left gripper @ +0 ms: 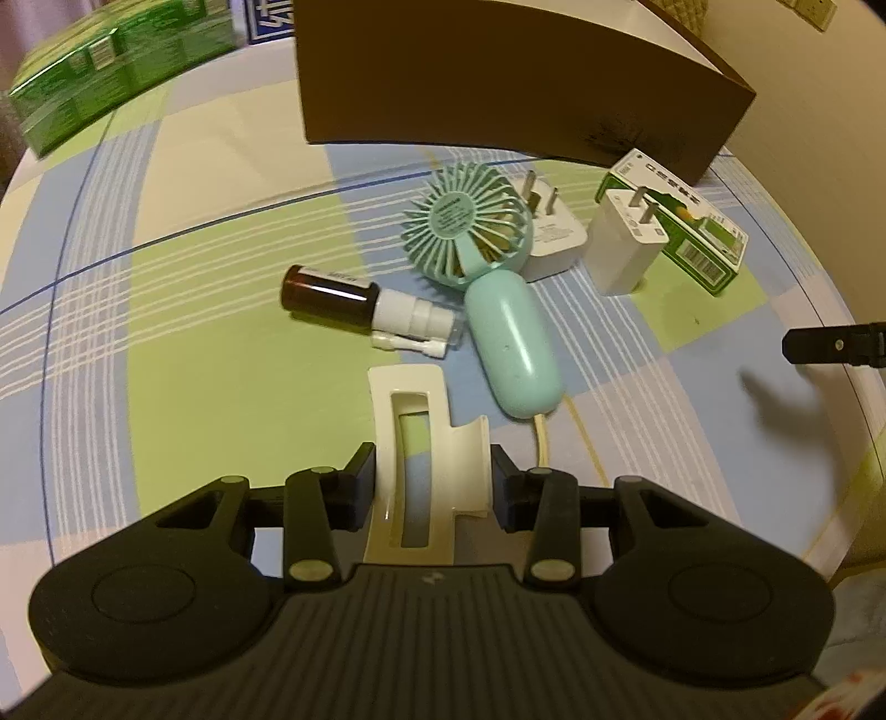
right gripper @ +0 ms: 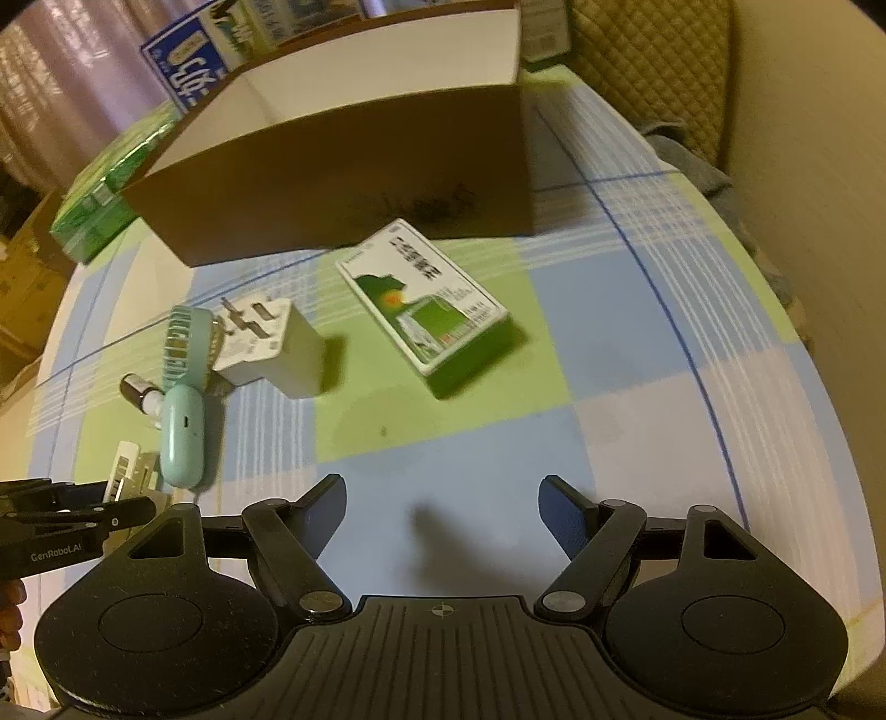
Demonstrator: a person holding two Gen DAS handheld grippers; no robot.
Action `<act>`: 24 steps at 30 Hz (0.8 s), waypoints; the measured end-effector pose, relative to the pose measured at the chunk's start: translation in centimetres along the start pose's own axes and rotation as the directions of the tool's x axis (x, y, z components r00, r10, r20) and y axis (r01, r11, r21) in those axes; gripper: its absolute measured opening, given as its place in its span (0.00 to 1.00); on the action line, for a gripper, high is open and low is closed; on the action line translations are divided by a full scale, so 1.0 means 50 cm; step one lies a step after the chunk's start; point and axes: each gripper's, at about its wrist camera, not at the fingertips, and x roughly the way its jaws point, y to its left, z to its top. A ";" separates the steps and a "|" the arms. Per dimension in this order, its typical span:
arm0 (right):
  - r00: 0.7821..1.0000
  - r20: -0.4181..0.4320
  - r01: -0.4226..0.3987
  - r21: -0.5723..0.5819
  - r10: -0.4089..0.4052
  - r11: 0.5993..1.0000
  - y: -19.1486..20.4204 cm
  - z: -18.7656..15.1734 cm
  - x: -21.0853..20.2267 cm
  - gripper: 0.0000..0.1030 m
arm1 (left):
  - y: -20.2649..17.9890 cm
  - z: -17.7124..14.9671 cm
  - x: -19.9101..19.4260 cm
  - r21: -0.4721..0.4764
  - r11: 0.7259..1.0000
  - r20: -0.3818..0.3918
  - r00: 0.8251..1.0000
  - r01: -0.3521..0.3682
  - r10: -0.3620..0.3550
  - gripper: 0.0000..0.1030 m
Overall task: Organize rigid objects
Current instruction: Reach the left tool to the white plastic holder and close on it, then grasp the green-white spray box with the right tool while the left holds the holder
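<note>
My left gripper (left gripper: 433,482) is shut on a cream hair claw clip (left gripper: 423,443), held over the checked tablecloth. Ahead lie a brown spray bottle (left gripper: 354,302), a mint hand fan (left gripper: 487,277), two white plug chargers (left gripper: 556,235) (left gripper: 628,243) and a small green-white box (left gripper: 686,221). The brown cardboard box (left gripper: 498,83) stands behind them. My right gripper (right gripper: 443,498) is open and empty above the cloth. In the right wrist view the small green-white box (right gripper: 426,310), a charger (right gripper: 277,349), the fan (right gripper: 183,399) and the open cardboard box (right gripper: 343,183) show.
A green carton (left gripper: 111,72) lies at the table's far left, also in the right wrist view (right gripper: 111,194). A blue-white carton (right gripper: 205,50) stands behind the cardboard box. The left gripper (right gripper: 77,515) shows at the left edge. A quilted chair (right gripper: 653,66) stands beyond the table.
</note>
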 end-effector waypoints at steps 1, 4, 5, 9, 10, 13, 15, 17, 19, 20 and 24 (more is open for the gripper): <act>1.000 0.001 -0.006 -0.010 0.006 1.000 0.004 0.003 0.002 0.72 | 0.003 -0.001 -0.005 -0.007 1.000 0.006 1.000 -0.006 0.006 0.35; 0.999 0.009 -0.033 -0.047 0.034 0.998 0.018 0.014 0.008 0.72 | 0.014 -0.001 -0.021 -0.035 0.999 0.027 0.999 -0.021 0.022 0.35; 0.999 0.012 -0.038 -0.058 0.039 0.998 0.023 0.017 0.011 0.72 | 0.018 0.000 -0.026 -0.047 0.998 0.034 0.999 -0.030 0.031 0.35; 0.999 0.034 -0.035 -0.105 0.039 0.994 0.030 0.042 0.022 0.72 | 0.035 0.009 -0.047 -0.093 0.994 0.063 0.996 -0.060 0.066 0.35; 0.999 0.043 -0.027 -0.118 0.032 0.993 0.029 0.051 0.026 0.72 | 0.039 0.012 -0.051 -0.102 0.992 0.070 0.995 -0.067 0.075 0.35; 0.997 0.074 -0.011 -0.156 0.023 0.988 0.024 0.075 0.034 0.72 | 0.055 0.021 -0.064 -0.137 0.986 0.088 0.991 -0.090 0.102 0.35; 0.996 0.089 -0.003 -0.189 0.020 0.982 0.021 0.093 0.045 0.72 | 0.069 0.029 -0.070 -0.163 0.981 0.097 0.988 -0.103 0.120 0.35; 0.995 0.095 0.003 -0.213 0.018 0.977 0.017 0.107 0.060 0.72 | 0.080 0.037 -0.074 -0.184 0.976 0.103 0.985 -0.118 0.138 0.35; 0.995 0.096 0.001 -0.248 0.024 0.969 0.017 0.119 0.076 0.72 | 0.090 0.046 -0.078 -0.203 0.971 0.109 0.982 -0.128 0.153 0.35; 0.995 0.094 -0.001 -0.267 0.027 0.964 0.020 0.123 0.085 0.72 | 0.094 0.050 -0.080 -0.211 0.968 0.112 0.981 -0.132 0.158 0.35; 0.997 0.071 0.003 -0.324 0.021 0.946 0.030 0.140 0.125 0.72 | 0.103 0.062 -0.081 -0.233 0.962 0.116 0.978 -0.145 0.176 0.35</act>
